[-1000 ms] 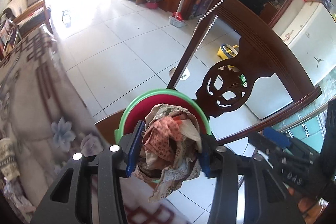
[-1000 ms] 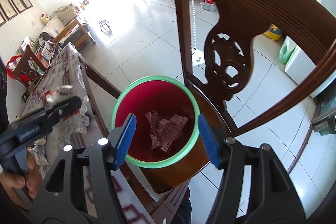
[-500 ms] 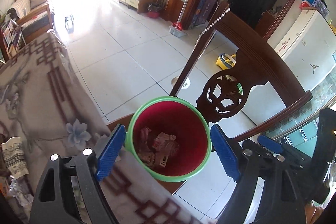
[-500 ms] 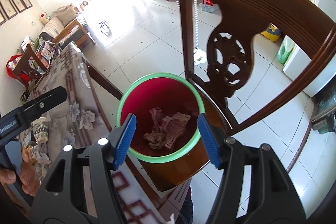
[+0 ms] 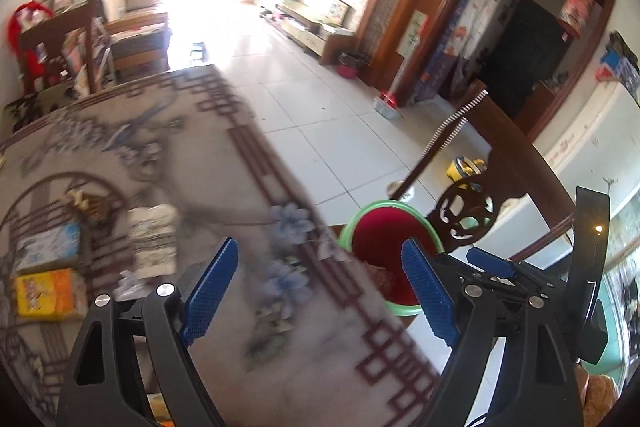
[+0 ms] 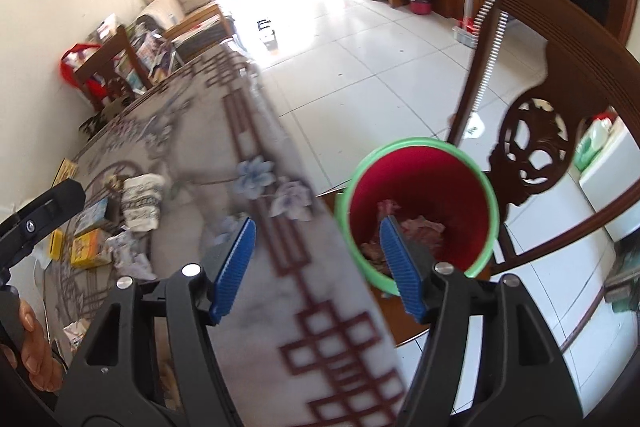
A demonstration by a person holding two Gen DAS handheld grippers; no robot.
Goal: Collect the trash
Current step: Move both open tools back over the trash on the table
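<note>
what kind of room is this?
Most likely a home dining and living area: a carved wooden chair beside a cloth-covered table, a sofa further back, tiled floor throughout.

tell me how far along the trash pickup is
Partly done: crumpled wrappers already lie in the red bin on the chair. Nothing is in hand; the left gripper and right gripper are both open and empty. Left: a crumpled paper wad, small boxes and scraps on the table.

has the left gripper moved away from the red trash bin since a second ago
Yes. The left gripper, now open and empty, has swung left from over the red trash bin to above the table.
</note>
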